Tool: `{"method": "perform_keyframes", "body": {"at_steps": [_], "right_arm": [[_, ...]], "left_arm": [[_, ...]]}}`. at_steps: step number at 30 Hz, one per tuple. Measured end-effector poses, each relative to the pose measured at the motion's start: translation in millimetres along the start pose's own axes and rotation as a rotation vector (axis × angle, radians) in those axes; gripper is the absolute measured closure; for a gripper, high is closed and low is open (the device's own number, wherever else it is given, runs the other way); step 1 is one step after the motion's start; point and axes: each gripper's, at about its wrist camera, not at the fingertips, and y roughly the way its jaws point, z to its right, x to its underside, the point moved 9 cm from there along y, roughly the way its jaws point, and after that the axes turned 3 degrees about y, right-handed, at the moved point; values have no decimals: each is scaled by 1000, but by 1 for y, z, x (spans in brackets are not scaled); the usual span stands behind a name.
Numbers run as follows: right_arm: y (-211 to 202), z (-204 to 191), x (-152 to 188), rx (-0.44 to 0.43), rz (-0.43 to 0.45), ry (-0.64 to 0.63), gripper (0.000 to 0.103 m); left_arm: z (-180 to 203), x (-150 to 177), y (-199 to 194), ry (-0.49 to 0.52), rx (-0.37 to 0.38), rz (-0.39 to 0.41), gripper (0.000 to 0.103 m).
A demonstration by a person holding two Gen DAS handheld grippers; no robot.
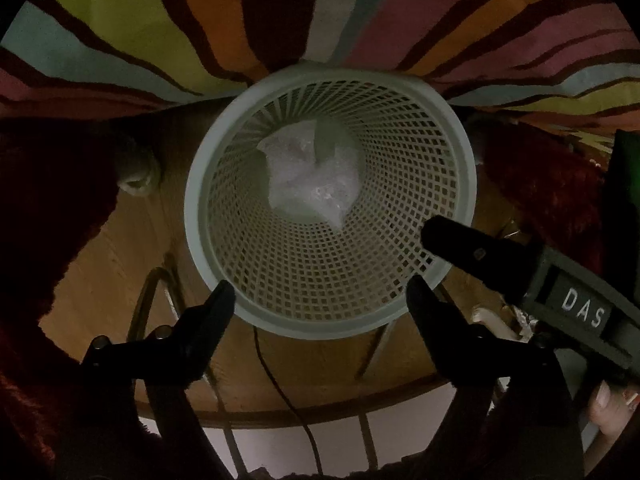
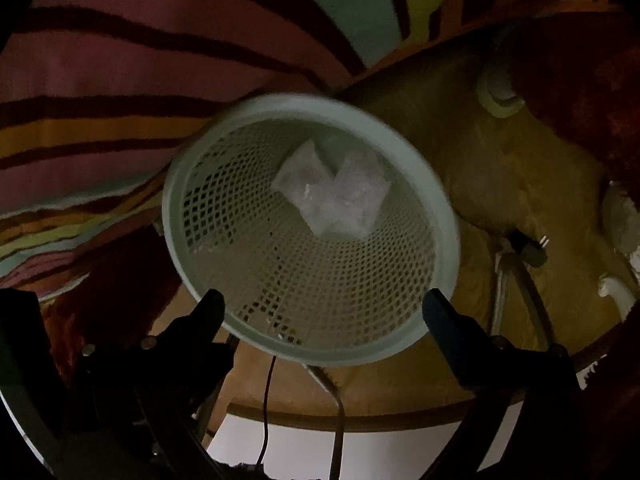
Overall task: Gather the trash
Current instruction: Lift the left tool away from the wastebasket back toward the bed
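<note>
A crumpled clear plastic bag point(image 1: 310, 174) point(image 2: 334, 196) lies at the bottom of the pale mesh basket point(image 1: 200, 184) point(image 2: 172, 216), which stands on a wooden floor point(image 1: 104, 248) point(image 2: 520, 216) beside a striped rug point(image 1: 120, 40) point(image 2: 120, 80). The left gripper point(image 1: 320, 292) hangs above the near rim, its fingers spread and holding nothing. The right gripper point(image 2: 322, 300) point(image 1: 472, 248) is also open and empty over the rim. A thin dark cable point(image 1: 280, 384) point(image 2: 267, 392) runs under the basket.
</note>
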Motion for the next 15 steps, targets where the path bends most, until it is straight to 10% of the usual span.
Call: {"method": "perform_keyframes", "body": {"at_steps": [15], "right_arm": [[-6, 7, -2, -39, 18, 24, 8]], "left_arm": [[-16, -1, -10, -7, 1, 41, 14]]}}
